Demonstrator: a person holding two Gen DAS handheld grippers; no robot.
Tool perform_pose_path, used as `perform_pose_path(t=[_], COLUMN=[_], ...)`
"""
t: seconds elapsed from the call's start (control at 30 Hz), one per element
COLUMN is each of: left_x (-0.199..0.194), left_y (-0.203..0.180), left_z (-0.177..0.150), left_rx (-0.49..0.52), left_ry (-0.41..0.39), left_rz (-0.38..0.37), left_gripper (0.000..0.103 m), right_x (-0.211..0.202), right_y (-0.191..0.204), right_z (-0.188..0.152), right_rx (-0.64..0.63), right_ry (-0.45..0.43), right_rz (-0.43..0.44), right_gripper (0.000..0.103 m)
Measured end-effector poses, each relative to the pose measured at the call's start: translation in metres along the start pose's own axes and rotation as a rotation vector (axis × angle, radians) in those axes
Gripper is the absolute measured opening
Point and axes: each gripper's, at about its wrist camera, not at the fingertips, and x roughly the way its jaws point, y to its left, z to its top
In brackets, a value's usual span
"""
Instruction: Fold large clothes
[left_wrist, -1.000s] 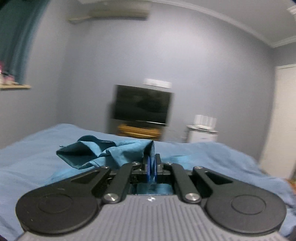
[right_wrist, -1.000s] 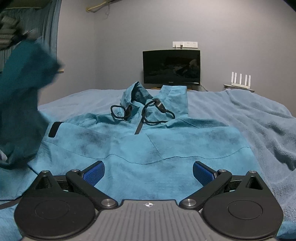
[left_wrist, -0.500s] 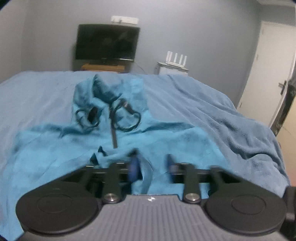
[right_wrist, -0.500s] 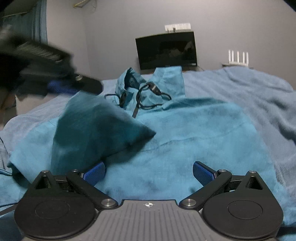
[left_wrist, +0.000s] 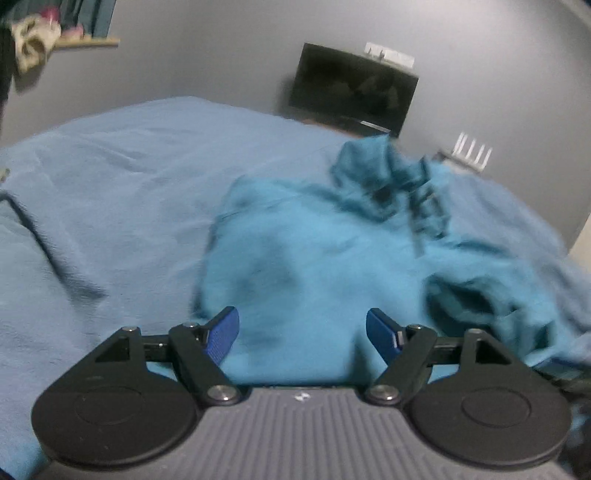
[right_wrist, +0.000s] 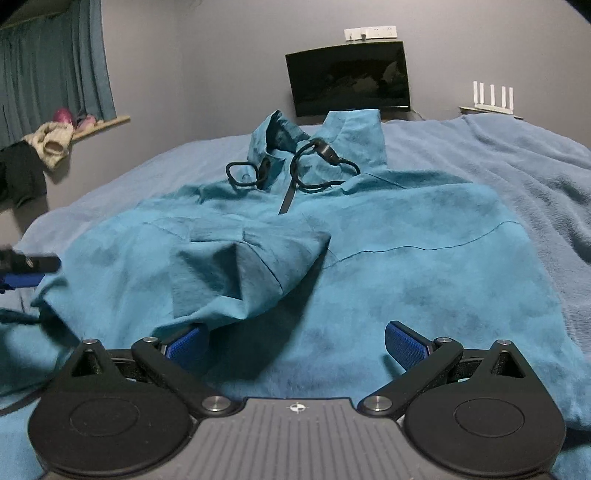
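A large teal hooded jacket (right_wrist: 388, 258) lies spread on the bed, hood and black drawcords (right_wrist: 317, 158) toward the far wall. One sleeve (right_wrist: 243, 266) lies folded across its left chest. My right gripper (right_wrist: 295, 343) hovers open over the jacket's hem with nothing between its blue pads; the sleeve's edge drapes over the left pad. In the blurred left wrist view my left gripper (left_wrist: 303, 332) is low over the jacket (left_wrist: 314, 266); its jaws are opening, apart, and nothing is pinched between them. Its fingertip (right_wrist: 26, 271) shows at the left edge of the right wrist view.
A light blue blanket (right_wrist: 517, 166) covers the bed (left_wrist: 110, 184) all round the jacket. A dark TV (right_wrist: 349, 83) and a white router (right_wrist: 491, 96) stand at the far wall. Curtains and a windowsill (right_wrist: 99, 125) with clothes are at the left.
My left gripper carried the sleeve across the jacket, let it go as its jaws opened, and dropped low to the left side. The sleeve now lies folded on the chest. My right gripper stayed open.
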Motion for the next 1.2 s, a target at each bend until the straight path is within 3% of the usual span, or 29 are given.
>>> perform_pose_path(t=[0.13,0.33,0.43,0.6,0.7,0.73,0.8,0.9,0.97,1.0,1.13,1.2], left_x=[0.017,0.017,0.019,0.018,0.017,0.016,0.017,0.017,0.017,0.017,0.018,0.018], left_y=[0.017,0.021,0.021,0.019,0.019,0.020,0.019,0.017,0.016,0.016,0.015,0.015], left_z=[-0.009,-0.011,-0.012,-0.008,-0.008,-0.008,-0.008,-0.008,-0.008,-0.008,-0.008,-0.009], left_rx=[-0.042,-0.002,0.011,0.020,0.019,0.019,0.020,0.030,0.036,0.038,0.040,0.043], left_ry=[0.041,0.061,0.063,0.065,0.063,0.064,0.065,0.068,0.070,0.070,0.073,0.075], left_rz=[-0.011,-0.013,-0.011,-0.013,-0.016,-0.018,-0.021,-0.018,-0.015,-0.014,-0.011,-0.009], left_gripper=[0.075,0.075,0.075,0.075,0.075,0.075,0.075,0.075,0.075,0.075,0.077,0.077], right_x=[-0.018,-0.045,-0.036,0.008,0.027,0.029,0.025,0.015,0.008,0.006,-0.002,-0.002], right_y=[0.009,0.049,0.082,0.110,0.110,0.106,0.095,0.066,0.037,0.020,-0.038,-0.049], right_z=[0.005,0.016,0.017,0.011,0.009,0.009,0.017,0.029,0.036,0.038,0.028,0.022], right_rx=[-0.046,-0.170,-0.307,-0.417,-0.413,-0.401,-0.334,-0.214,-0.078,0.003,0.330,0.372], right_ry=[-0.029,-0.132,-0.103,0.024,0.079,0.084,0.070,0.030,0.018,0.017,-0.013,-0.018], right_rz=[-0.045,-0.040,-0.055,-0.187,-0.263,-0.289,-0.298,-0.342,-0.352,-0.318,-0.067,-0.054], right_gripper=[0.102,0.102,0.102,0.089,0.068,0.051,0.049,0.037,0.037,0.038,0.057,0.057])
